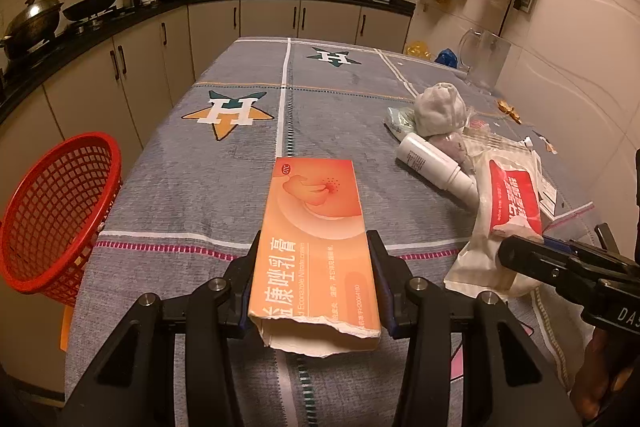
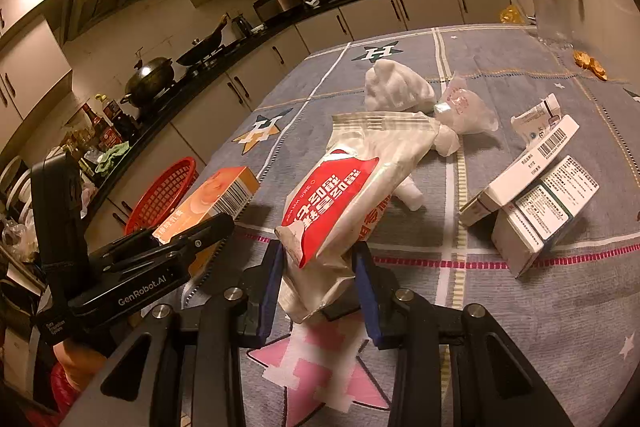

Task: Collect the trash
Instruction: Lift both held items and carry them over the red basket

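Observation:
My left gripper (image 1: 314, 247) is shut on an orange medicine box (image 1: 316, 227) with a torn near end, held over the table; the box also shows in the right wrist view (image 2: 218, 197). My right gripper (image 2: 318, 255) is shut on a white and red plastic wrapper (image 2: 344, 183), which also shows in the left wrist view (image 1: 508, 203). A red mesh basket (image 1: 52, 203) hangs off the table's left edge and shows in the right wrist view (image 2: 168, 195) too.
On the grey tablecloth (image 1: 224, 179) lie a white bottle (image 1: 436, 163), a crumpled white cloth (image 1: 438, 109), a clear bag (image 2: 466, 107) and several white medicine boxes (image 2: 536, 203). A clear jug (image 1: 486, 57) stands by the right wall. Kitchen counter with pots (image 1: 32, 23) runs left.

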Demonstrator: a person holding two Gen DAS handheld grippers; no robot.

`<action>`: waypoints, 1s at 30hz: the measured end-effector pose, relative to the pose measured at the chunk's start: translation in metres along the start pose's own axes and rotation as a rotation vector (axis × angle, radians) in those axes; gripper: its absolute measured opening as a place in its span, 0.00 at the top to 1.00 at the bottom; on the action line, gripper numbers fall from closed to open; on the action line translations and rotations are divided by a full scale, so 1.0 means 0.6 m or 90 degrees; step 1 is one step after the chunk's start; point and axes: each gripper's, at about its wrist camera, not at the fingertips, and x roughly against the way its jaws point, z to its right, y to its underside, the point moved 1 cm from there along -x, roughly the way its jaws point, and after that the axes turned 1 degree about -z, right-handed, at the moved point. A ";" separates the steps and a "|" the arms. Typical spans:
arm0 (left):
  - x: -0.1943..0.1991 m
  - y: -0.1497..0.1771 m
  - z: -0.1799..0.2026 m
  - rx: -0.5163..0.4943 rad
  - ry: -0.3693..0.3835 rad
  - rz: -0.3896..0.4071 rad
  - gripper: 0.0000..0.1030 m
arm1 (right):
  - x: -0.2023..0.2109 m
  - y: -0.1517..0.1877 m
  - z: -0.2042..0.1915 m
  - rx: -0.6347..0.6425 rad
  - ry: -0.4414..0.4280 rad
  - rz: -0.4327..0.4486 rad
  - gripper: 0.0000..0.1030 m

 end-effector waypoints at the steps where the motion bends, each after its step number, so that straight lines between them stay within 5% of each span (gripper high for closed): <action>1: 0.001 0.000 -0.001 0.000 -0.001 0.001 0.56 | 0.000 0.001 -0.001 0.001 0.000 -0.001 0.63; 30: 0.050 0.010 -0.066 0.041 -0.021 0.032 0.56 | -0.015 -0.008 -0.048 0.050 -0.020 -0.012 0.63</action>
